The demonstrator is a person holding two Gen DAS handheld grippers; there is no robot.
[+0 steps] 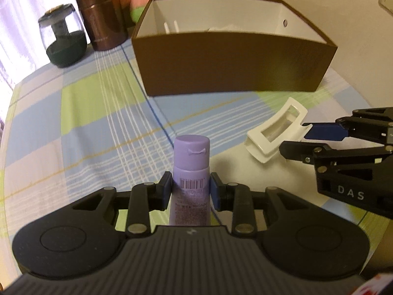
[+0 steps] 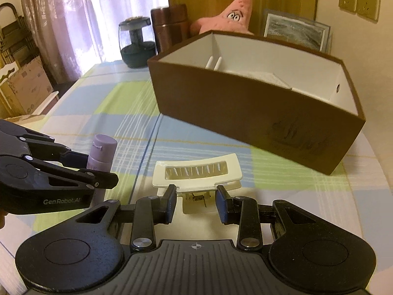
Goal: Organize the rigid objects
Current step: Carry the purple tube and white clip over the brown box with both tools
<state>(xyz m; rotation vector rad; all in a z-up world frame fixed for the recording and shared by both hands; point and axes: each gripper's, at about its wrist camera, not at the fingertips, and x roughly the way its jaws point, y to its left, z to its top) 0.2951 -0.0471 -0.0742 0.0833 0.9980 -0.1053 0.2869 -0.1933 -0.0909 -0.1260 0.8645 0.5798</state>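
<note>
A purple tube with a round cap and a barcode stands upright between the blue pads of my left gripper, which is shut on its body. From the right wrist view the same tube shows in that gripper at the left. My right gripper is shut on the hinged end of a white hair clip, whose slotted face points away from the camera. The left wrist view shows the clip at the tips of the right gripper. Behind both stands an open brown box with white inner walls.
A checked blue, green and white cloth covers the table. At the back left stand a brown flask and a dark glass jar. A pink plush and a picture frame sit behind the box. Cardboard boxes lie beyond the table's left edge.
</note>
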